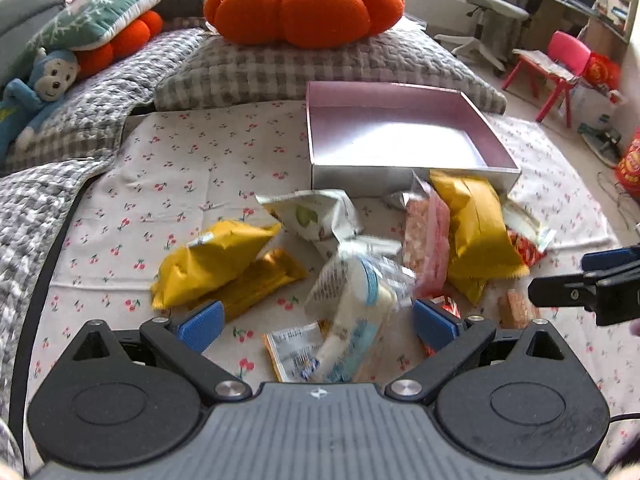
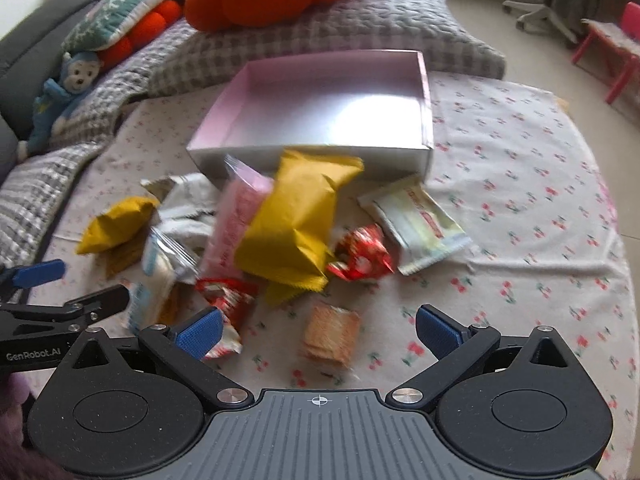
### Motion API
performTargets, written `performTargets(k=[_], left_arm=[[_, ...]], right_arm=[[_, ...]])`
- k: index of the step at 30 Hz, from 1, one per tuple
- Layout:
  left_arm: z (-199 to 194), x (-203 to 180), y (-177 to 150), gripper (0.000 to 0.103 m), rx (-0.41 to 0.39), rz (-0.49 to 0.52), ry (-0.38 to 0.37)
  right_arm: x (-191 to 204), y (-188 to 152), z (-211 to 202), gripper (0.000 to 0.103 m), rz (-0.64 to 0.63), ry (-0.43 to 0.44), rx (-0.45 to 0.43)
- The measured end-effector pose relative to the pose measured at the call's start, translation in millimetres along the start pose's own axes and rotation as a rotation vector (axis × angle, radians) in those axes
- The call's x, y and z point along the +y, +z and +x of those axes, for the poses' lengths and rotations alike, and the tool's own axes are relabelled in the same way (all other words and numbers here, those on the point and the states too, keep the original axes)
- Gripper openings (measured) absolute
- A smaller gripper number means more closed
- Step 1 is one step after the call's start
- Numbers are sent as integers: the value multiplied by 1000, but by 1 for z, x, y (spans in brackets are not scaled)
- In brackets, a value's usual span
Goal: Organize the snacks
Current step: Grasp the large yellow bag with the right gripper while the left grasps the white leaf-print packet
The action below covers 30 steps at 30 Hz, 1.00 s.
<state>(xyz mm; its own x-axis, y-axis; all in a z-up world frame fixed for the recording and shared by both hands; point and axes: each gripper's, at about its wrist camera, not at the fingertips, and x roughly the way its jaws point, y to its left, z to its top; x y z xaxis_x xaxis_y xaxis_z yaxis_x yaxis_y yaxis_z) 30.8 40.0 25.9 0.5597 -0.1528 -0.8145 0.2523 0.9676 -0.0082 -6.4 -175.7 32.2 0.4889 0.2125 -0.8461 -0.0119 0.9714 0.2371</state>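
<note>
A heap of snack packets lies on the cherry-print cloth in front of an empty pink box (image 1: 400, 136) (image 2: 320, 108). My left gripper (image 1: 316, 326) is open, and a blurred clear white-and-blue packet (image 1: 356, 300) lies between its fingers. Whether they touch it I cannot tell. Yellow packets (image 1: 212, 262) (image 1: 476, 224), a pink packet (image 1: 426, 240) and a white-green packet (image 1: 316, 216) lie beyond. My right gripper (image 2: 318, 332) is open just above an orange cracker packet (image 2: 330, 334). Ahead of it are a big yellow packet (image 2: 296, 224), red packets (image 2: 362, 256) and a white packet (image 2: 416, 226).
An orange pumpkin cushion (image 1: 304, 4) on a checked pillow (image 1: 320, 68) sits behind the box. A blue monkey toy (image 1: 36, 92) and more cushions line the left. On the floor at the right stand an office chair (image 1: 480, 4) and a red child's chair (image 1: 560, 64).
</note>
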Motion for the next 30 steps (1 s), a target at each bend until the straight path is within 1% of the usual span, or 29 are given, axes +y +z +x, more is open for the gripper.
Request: performTargets(k=[4, 8, 11, 12, 13, 14, 17, 19, 21, 25, 30], left_arm=[[8, 11, 14, 98, -5, -46, -14], [21, 22, 21, 96, -15, -120, -72], [33, 30, 26, 86, -3, -195, -130], [36, 31, 28, 83, -1, -213, -154], [39, 33, 31, 79, -5, -228, -179], [41, 34, 33, 78, -8, -244, -194], [49, 39, 39, 71, -4, -292, -233], [57, 40, 40, 64, 14, -323, -248], [65, 42, 40, 60, 34, -356, -258], [74, 42, 41, 60, 42, -398, -265], [84, 42, 42, 61, 39, -453, -238]], right_arm=[[4, 13, 5, 98, -52, 26, -16], [2, 22, 14, 91, -22, 101, -33], [-5, 20, 23, 89, 27, 180, -100], [-8, 21, 27, 87, 51, 194, -96], [-10, 21, 34, 81, 73, 202, -82], [-12, 22, 38, 74, 91, 208, -84], [-19, 21, 47, 68, 125, 217, -86], [-23, 21, 51, 65, 147, 221, -85], [-27, 21, 54, 65, 166, 225, -85], [-31, 22, 57, 64, 177, 241, -100], [-34, 23, 63, 62, 204, 257, -111]])
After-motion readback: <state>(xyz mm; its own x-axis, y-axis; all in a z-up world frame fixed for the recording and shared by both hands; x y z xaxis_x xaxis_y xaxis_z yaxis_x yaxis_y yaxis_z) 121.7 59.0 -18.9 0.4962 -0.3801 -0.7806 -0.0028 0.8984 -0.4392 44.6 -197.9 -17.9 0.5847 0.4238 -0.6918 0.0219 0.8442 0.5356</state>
